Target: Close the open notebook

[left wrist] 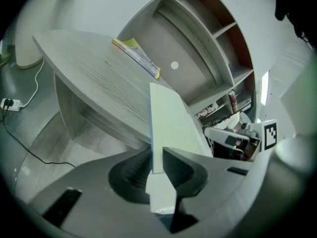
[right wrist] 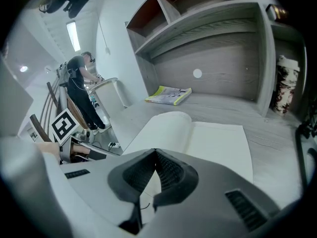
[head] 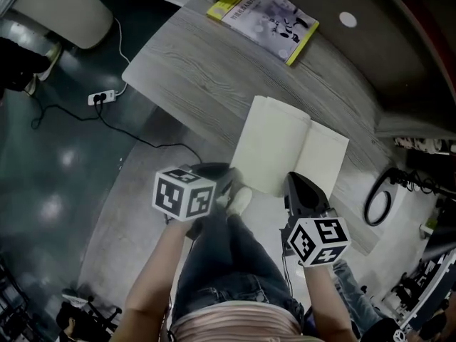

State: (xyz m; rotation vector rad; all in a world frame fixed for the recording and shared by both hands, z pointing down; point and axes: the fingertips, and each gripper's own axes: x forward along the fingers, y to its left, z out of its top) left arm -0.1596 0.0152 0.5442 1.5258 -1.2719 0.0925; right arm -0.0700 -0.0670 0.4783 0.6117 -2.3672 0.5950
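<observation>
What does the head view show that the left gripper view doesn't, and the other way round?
Only the head view: the person's jeans and both pages of the open notebook from above. Only the left gripper view: the jaws of the left gripper pinching the notebook's edge, and the shelf compartments above the desk. Both: the notebook, the yellow-edged book, the grey desk and a power strip on the floor.

Head view steeply downward, both gripper views low, close, sharing notebook (head: 285, 144)
</observation>
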